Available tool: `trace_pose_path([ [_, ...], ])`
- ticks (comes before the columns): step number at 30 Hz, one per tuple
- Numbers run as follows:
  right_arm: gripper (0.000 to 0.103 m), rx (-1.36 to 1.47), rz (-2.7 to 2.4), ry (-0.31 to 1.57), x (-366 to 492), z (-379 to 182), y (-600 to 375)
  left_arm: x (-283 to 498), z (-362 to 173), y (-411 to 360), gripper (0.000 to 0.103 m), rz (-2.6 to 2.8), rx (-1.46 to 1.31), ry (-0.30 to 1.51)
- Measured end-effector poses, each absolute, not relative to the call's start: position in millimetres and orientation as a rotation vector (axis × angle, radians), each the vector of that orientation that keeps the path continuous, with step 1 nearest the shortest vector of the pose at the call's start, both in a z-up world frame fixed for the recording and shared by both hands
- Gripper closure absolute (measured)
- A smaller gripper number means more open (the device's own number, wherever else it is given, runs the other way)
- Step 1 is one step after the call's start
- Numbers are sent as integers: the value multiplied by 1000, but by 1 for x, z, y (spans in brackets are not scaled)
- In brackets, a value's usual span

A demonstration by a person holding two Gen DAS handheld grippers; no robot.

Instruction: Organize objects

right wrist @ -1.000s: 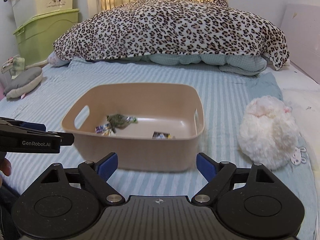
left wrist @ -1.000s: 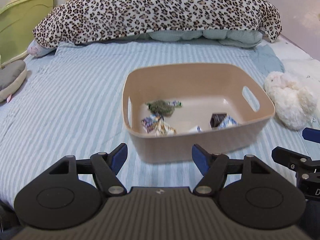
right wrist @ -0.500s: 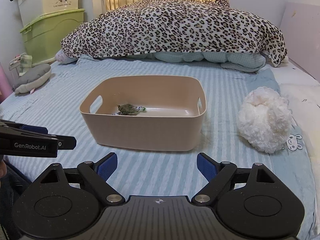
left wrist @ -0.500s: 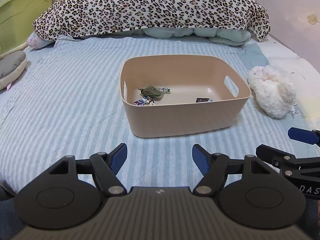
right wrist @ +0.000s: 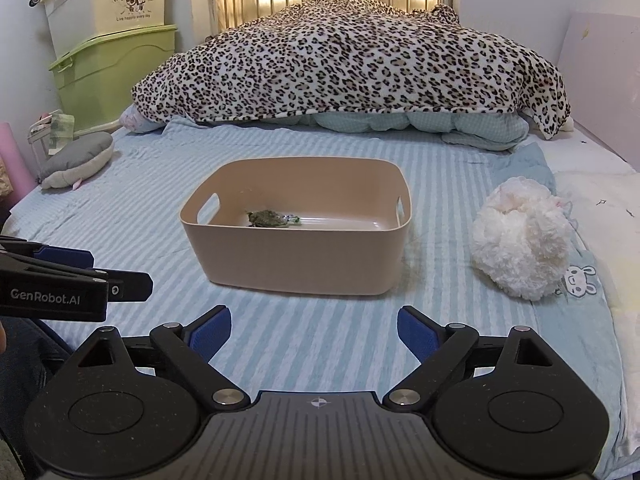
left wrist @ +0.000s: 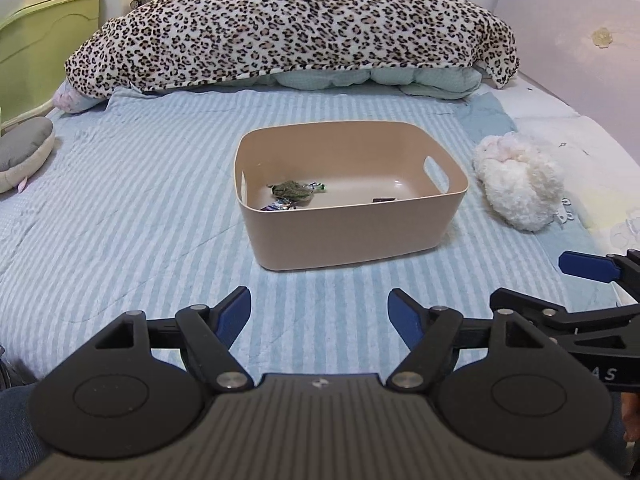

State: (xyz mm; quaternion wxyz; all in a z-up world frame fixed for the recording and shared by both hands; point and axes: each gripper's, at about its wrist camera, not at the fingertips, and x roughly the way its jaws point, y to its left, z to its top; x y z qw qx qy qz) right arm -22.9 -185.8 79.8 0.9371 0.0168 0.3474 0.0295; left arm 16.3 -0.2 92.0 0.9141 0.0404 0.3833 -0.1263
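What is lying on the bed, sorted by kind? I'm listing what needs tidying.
Beige bins: 1, holding a few small wrapped items, too small to count
White fluffy plush toys: 1
Grey cushions: 1
Leopard-print blankets: 1
Total: 4

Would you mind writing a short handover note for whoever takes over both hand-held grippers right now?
Left hand-held gripper: open, empty, above the bed short of the bin.
Right hand-held gripper: open, empty, alongside it.
Beige bin sits mid-bed on the striped sheet.
Done: small wrappers lie inside the bin.
Left: the white plush toy lies on the sheet right of the bin, possibly next.
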Motion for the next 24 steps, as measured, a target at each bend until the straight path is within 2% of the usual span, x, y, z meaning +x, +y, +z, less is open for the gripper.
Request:
trace_pose_path([
  [24, 5, 38, 49, 707, -30, 82, -191, 2, 97, -6, 25, -302, 76, 780],
])
